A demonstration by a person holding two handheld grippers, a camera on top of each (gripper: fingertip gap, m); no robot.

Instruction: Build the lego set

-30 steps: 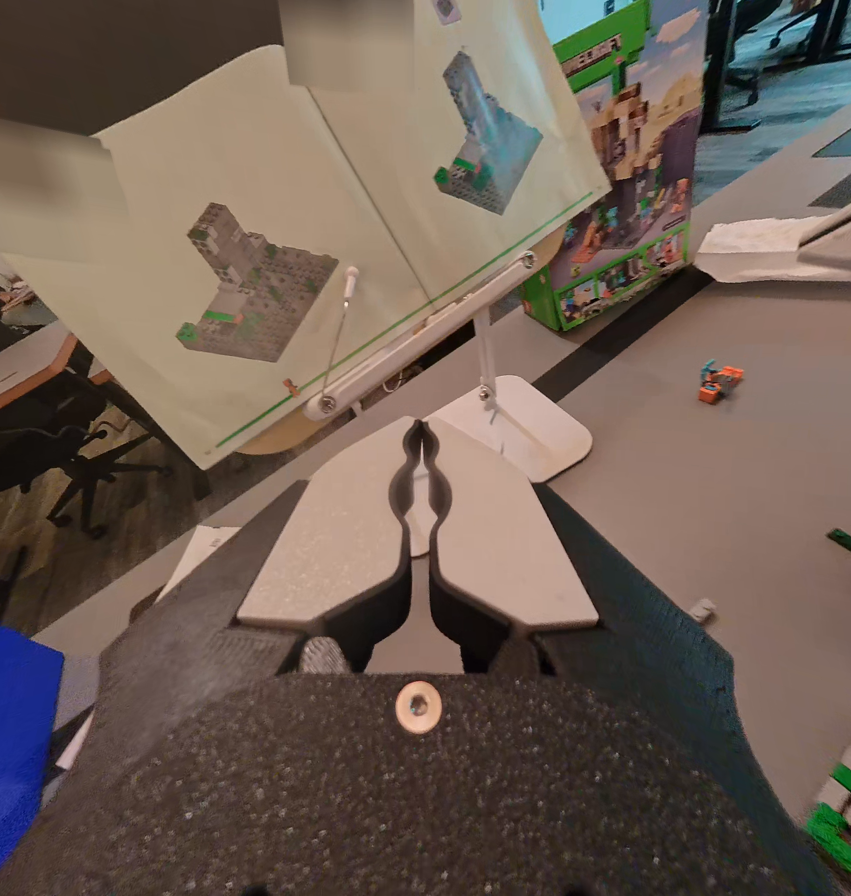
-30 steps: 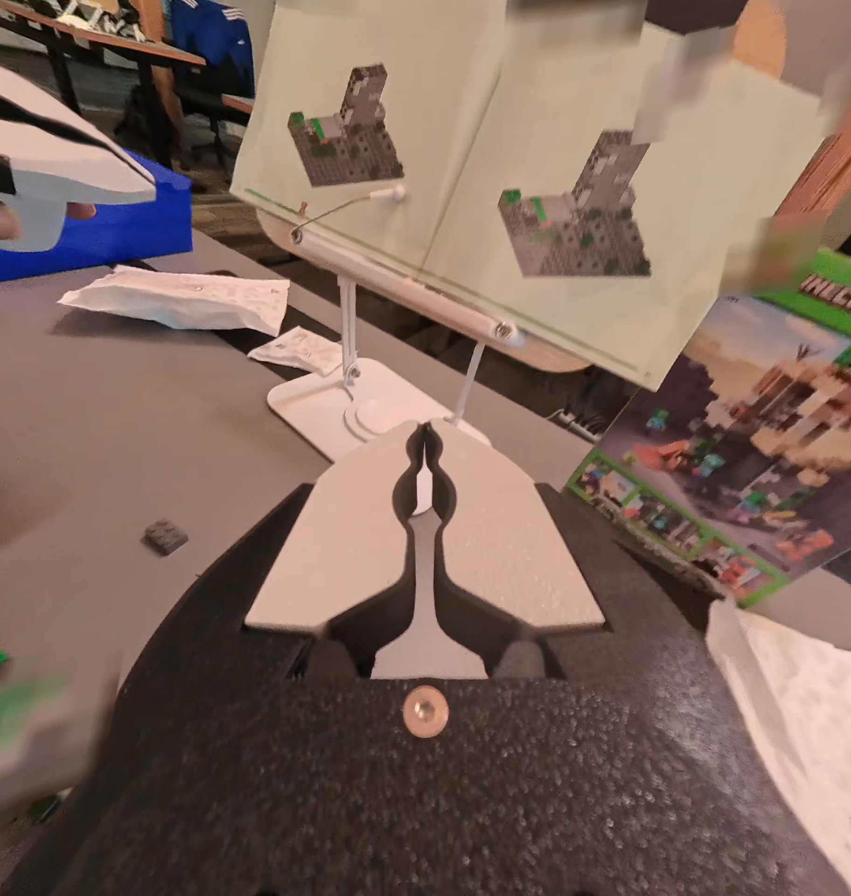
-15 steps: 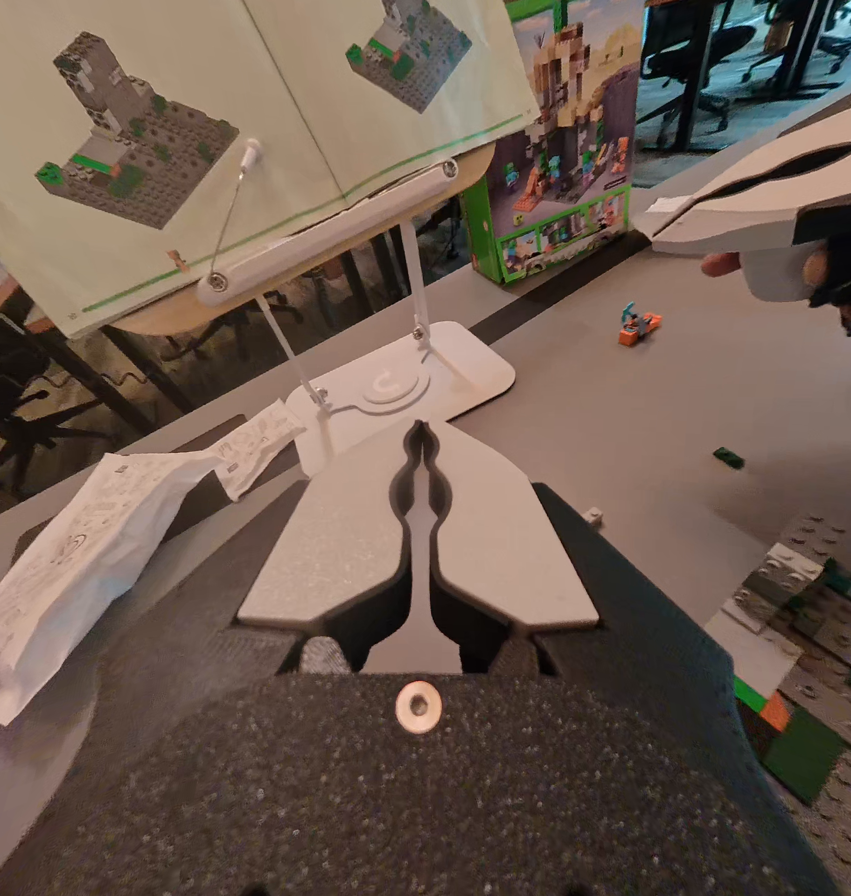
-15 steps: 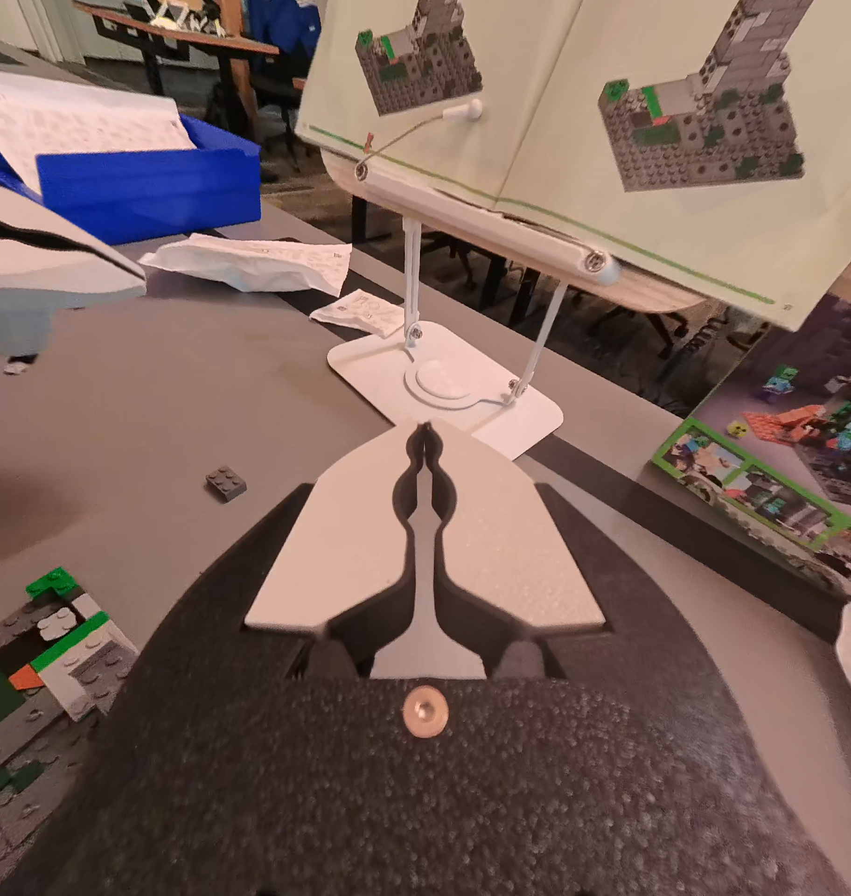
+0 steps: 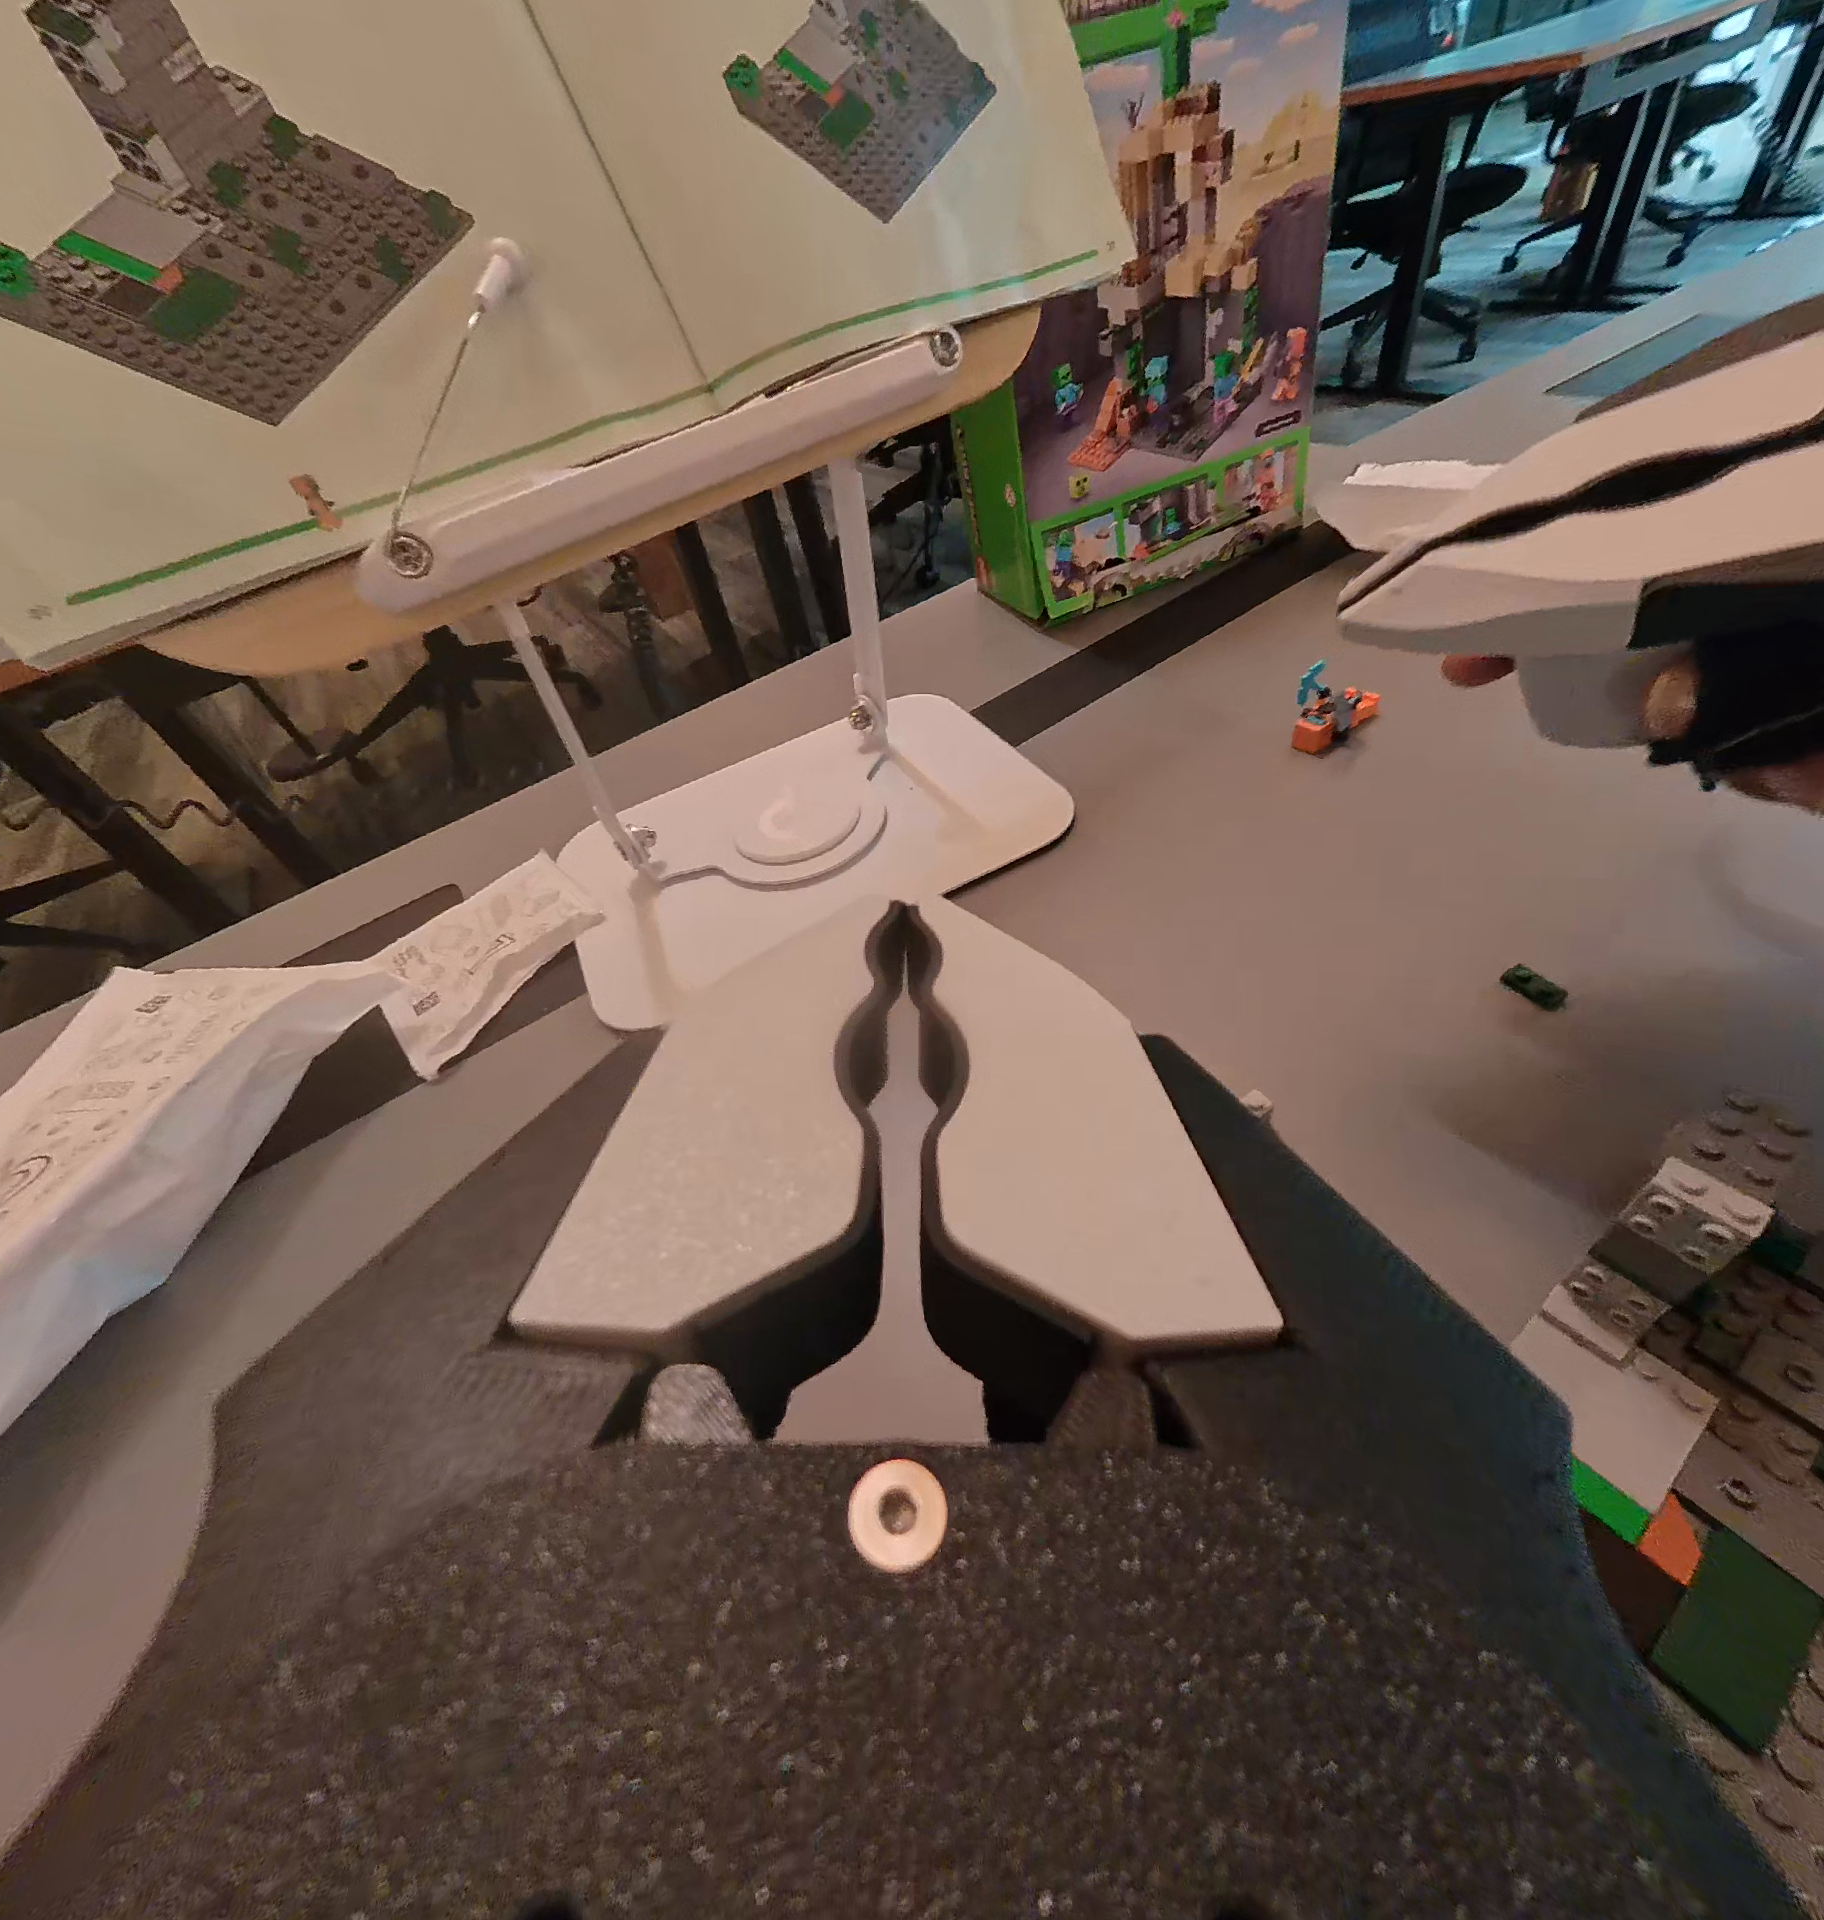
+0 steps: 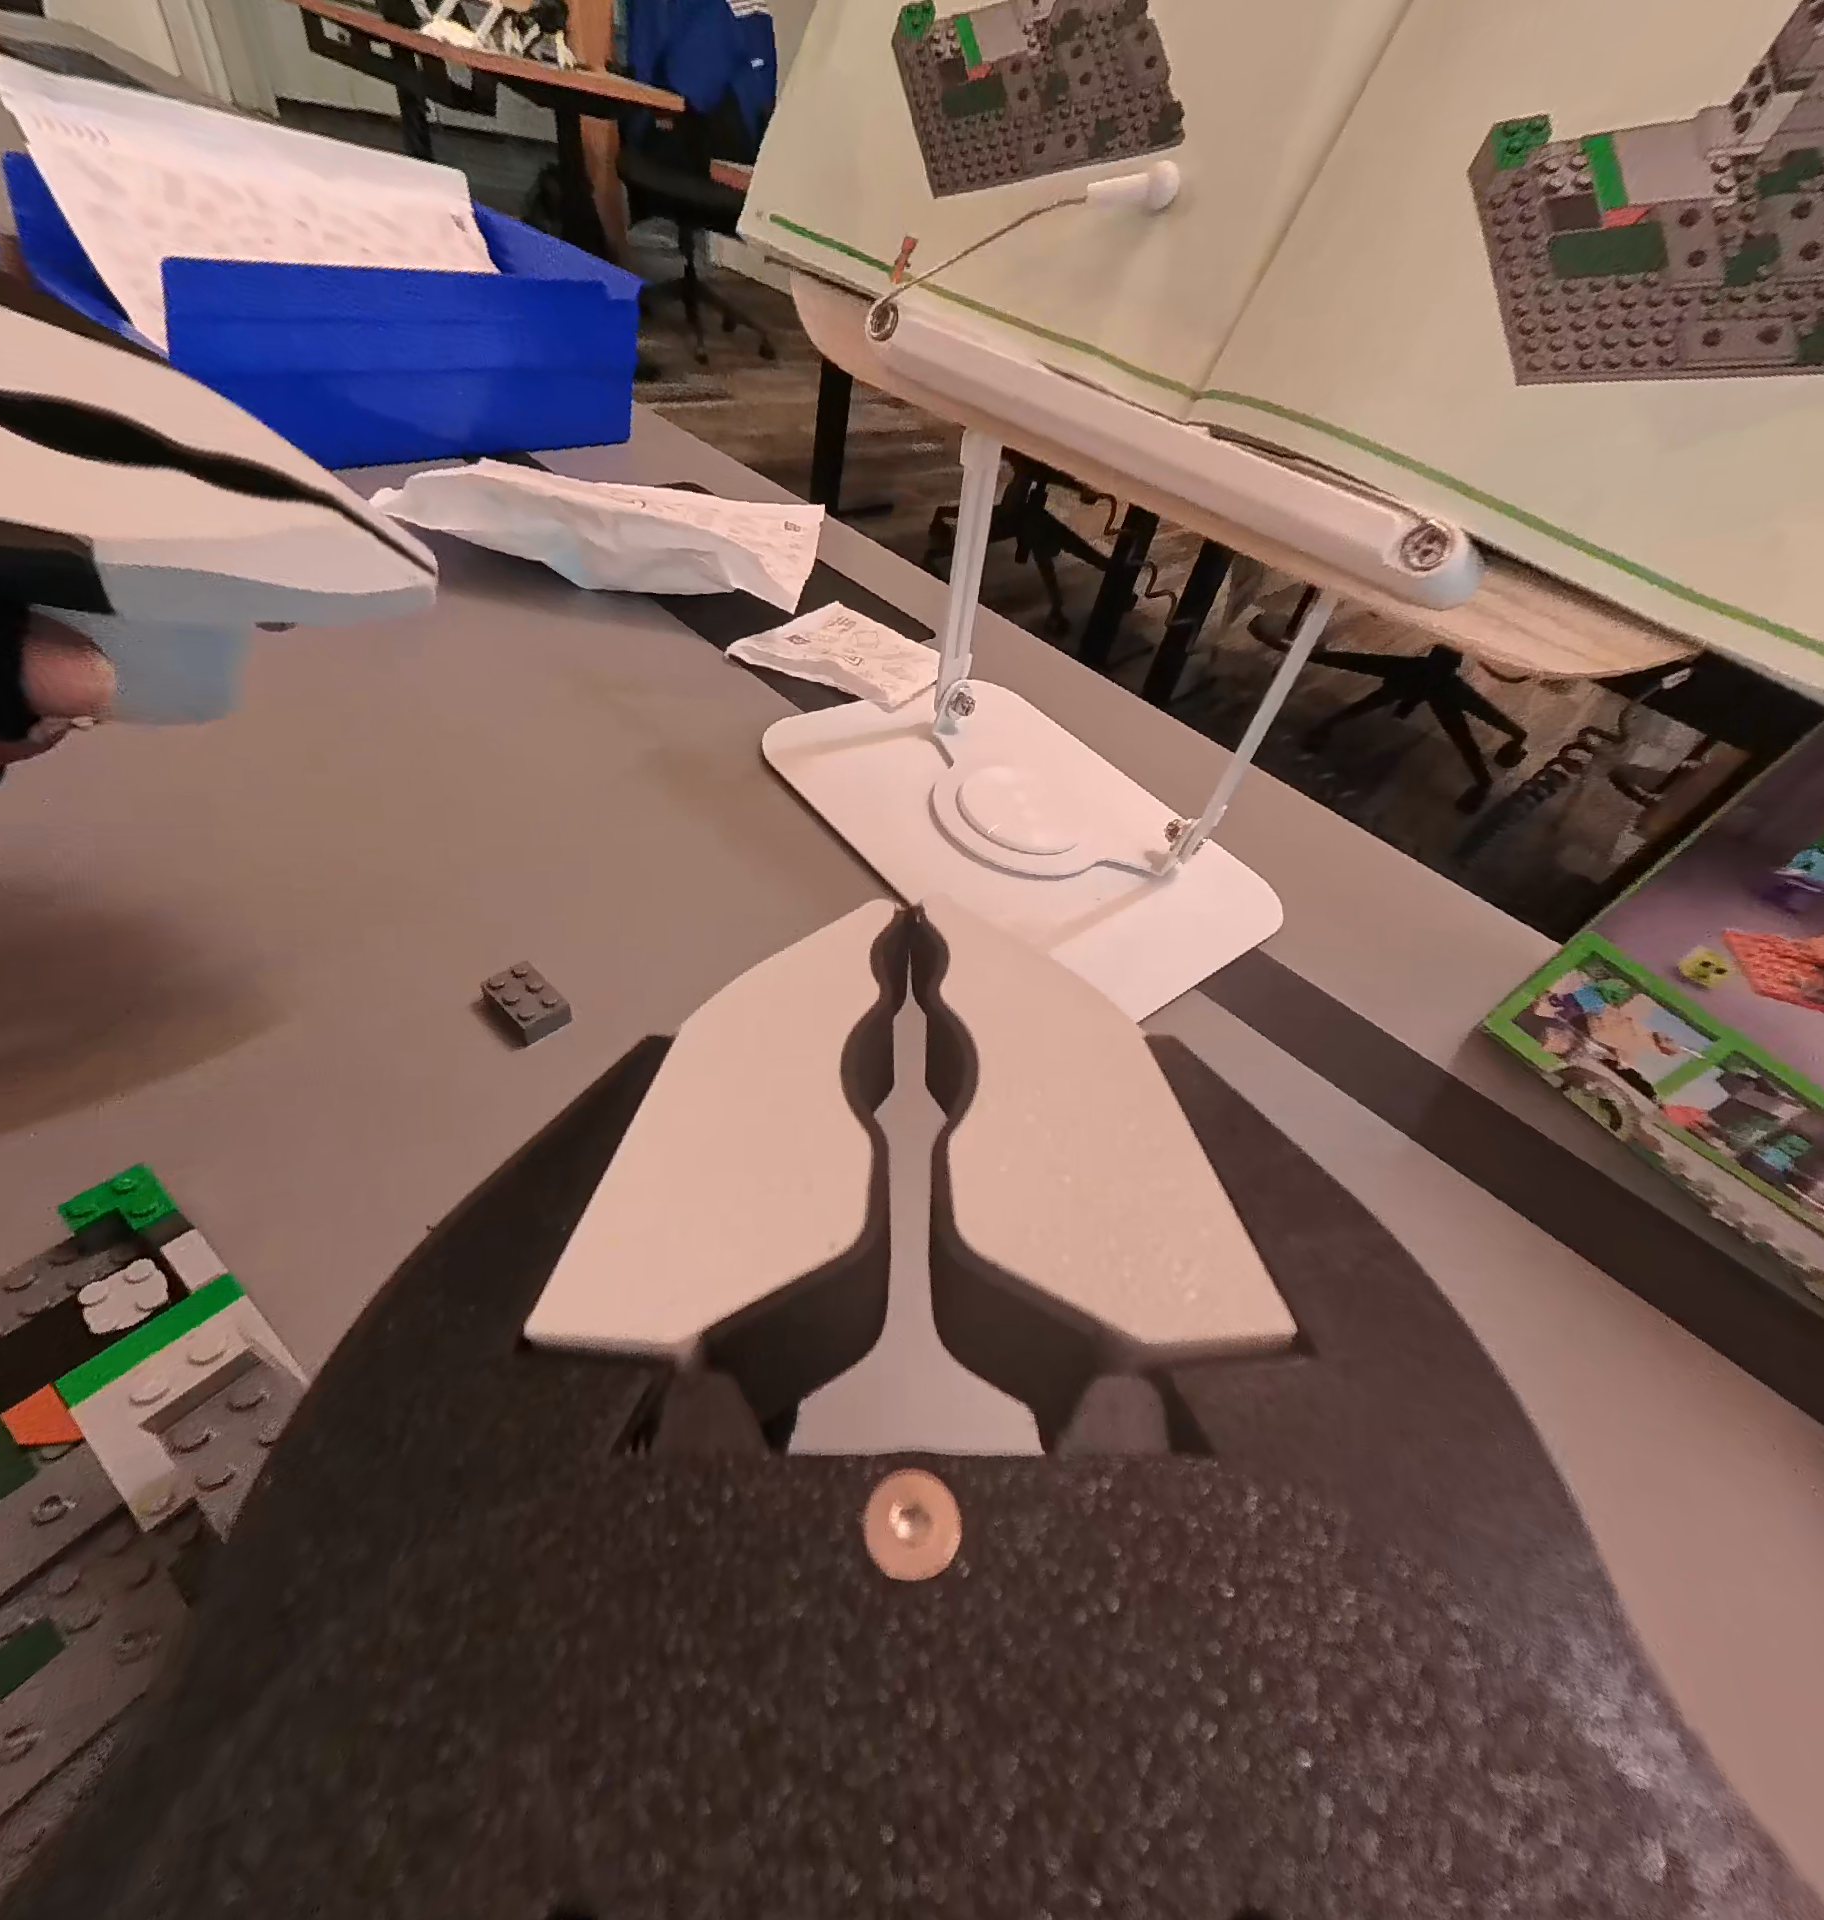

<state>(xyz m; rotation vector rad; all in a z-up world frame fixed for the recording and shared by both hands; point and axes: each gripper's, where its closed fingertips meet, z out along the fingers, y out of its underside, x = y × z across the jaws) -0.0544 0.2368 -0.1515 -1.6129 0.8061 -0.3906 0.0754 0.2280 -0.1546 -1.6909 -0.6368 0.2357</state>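
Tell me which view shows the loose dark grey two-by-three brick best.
The right wrist view: the loose dark grey two-by-three brick lies unobstructed on the grey table, studs visible. The left wrist view does not show it.

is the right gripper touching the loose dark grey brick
Apart. The right wrist view shows bare table between the right gripper and the dark grey brick, left of its shut fingers.

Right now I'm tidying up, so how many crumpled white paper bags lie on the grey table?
2. The large crumpled white paper bag lies near the blue plastic bin; the small white paper bag touches the white metal stand base. Others may be hidden.
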